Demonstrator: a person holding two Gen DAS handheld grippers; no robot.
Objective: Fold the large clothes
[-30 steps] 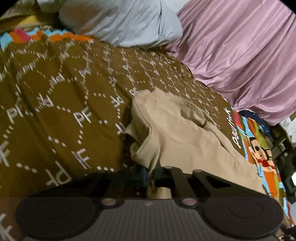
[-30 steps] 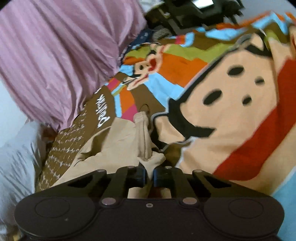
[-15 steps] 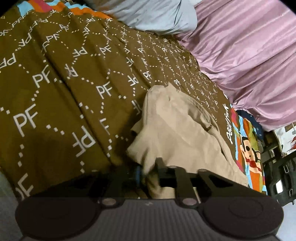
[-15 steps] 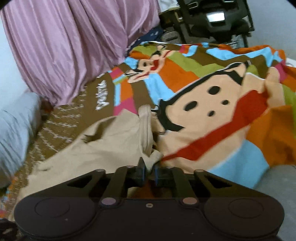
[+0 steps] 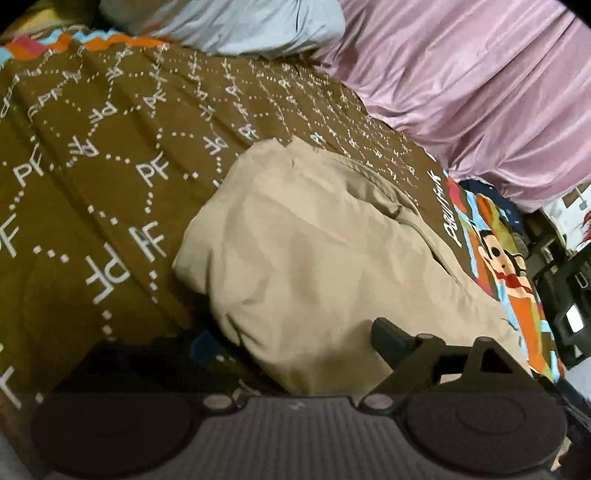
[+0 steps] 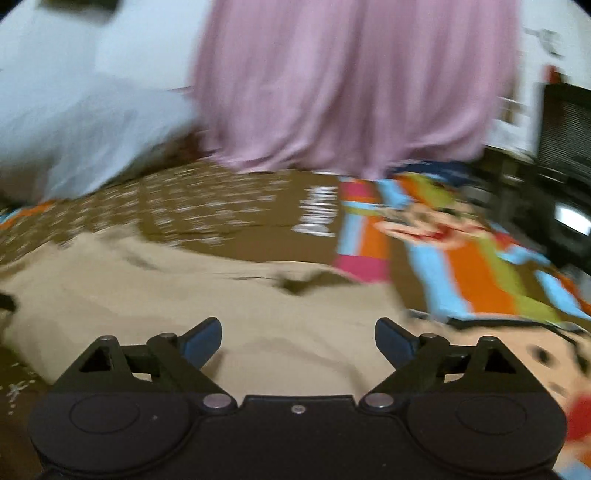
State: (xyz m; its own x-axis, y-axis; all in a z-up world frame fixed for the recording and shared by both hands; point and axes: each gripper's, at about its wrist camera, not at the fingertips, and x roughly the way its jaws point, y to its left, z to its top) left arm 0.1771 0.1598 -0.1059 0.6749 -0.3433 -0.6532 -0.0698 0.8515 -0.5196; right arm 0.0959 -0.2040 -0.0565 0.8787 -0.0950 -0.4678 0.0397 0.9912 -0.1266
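A tan garment [image 5: 306,251] lies folded in a thick bundle on the brown patterned bedspread [image 5: 110,155]. My left gripper [image 5: 291,343] is open, its jaws spread wide at the near edge of the bundle, holding nothing. In the blurred right wrist view the same garment [image 6: 184,295] spreads flat in front of my right gripper [image 6: 298,339], which is open and empty, its fingers just above the cloth.
A pink curtain [image 5: 480,92] hangs along the far side of the bed. A pale blue pillow [image 5: 229,22] lies at the head. The bedspread's colourful cartoon part [image 6: 480,266] is to the right. Dark furniture [image 6: 561,155] stands beyond the bed.
Both grippers were shut on edges of the tan garment; both have opened and let it go. The garment now lies as a folded bundle. The right gripper has swung toward the curtain.
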